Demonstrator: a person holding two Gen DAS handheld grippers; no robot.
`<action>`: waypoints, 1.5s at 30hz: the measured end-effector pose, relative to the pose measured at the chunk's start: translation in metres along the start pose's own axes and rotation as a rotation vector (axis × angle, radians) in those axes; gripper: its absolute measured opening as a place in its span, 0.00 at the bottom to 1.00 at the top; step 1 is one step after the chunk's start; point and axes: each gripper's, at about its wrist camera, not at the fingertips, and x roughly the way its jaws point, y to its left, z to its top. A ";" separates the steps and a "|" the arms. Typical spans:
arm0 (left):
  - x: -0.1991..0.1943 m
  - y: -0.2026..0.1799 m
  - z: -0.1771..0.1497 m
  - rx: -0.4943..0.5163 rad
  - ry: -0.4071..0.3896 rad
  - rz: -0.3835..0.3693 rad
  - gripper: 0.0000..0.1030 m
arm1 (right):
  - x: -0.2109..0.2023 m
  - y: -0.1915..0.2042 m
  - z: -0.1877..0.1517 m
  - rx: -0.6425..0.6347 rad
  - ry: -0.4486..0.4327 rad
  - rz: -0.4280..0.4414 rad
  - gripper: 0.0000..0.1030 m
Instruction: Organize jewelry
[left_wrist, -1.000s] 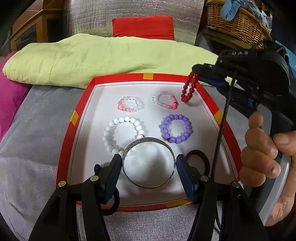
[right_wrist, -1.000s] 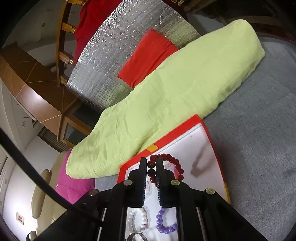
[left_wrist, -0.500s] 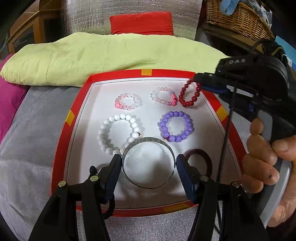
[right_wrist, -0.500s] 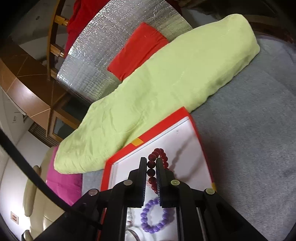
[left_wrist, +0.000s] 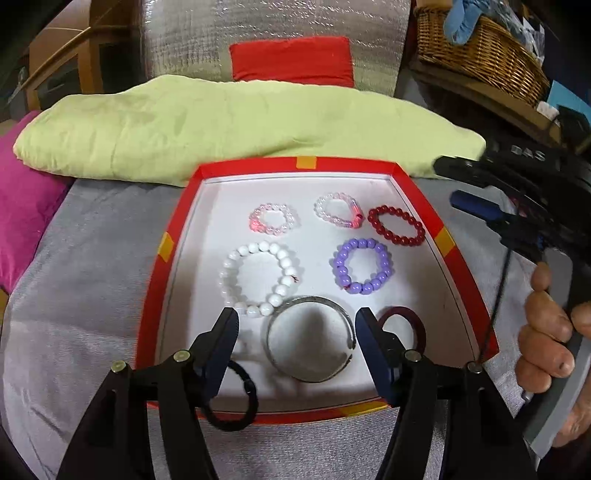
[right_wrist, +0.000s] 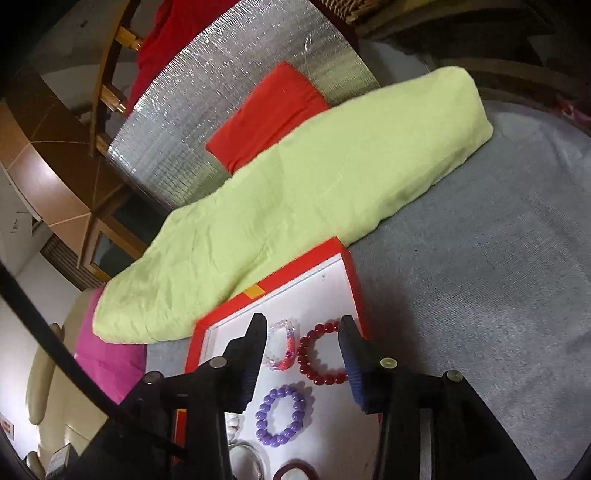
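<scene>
Only the left view shows the silver bangle (left_wrist: 309, 339).

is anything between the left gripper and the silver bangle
Nothing visible. The left gripper is open with the silver bangle lying flat in the tray right between its fingers. The white bracelet touches the bangle's far left edge, near the left finger.

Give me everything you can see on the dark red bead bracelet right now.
The dark red bead bracelet is a closed loop of round, glossy, glass-like beads, lying flat on the white floor of the red tray, at its far right, close to the wall. It lies beside the clear-and-pink bracelet, behind the purple one. The right gripper is opening above it, its pads clear.
</scene>
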 end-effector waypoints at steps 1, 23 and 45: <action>-0.003 0.001 -0.001 0.000 -0.006 0.006 0.65 | -0.004 0.002 -0.001 -0.008 -0.002 -0.001 0.42; -0.114 0.041 -0.028 -0.021 -0.247 0.238 0.81 | -0.121 0.058 -0.092 -0.415 -0.019 -0.146 0.49; -0.164 0.047 -0.077 -0.005 -0.282 0.286 0.86 | -0.201 0.063 -0.169 -0.540 -0.128 -0.224 0.62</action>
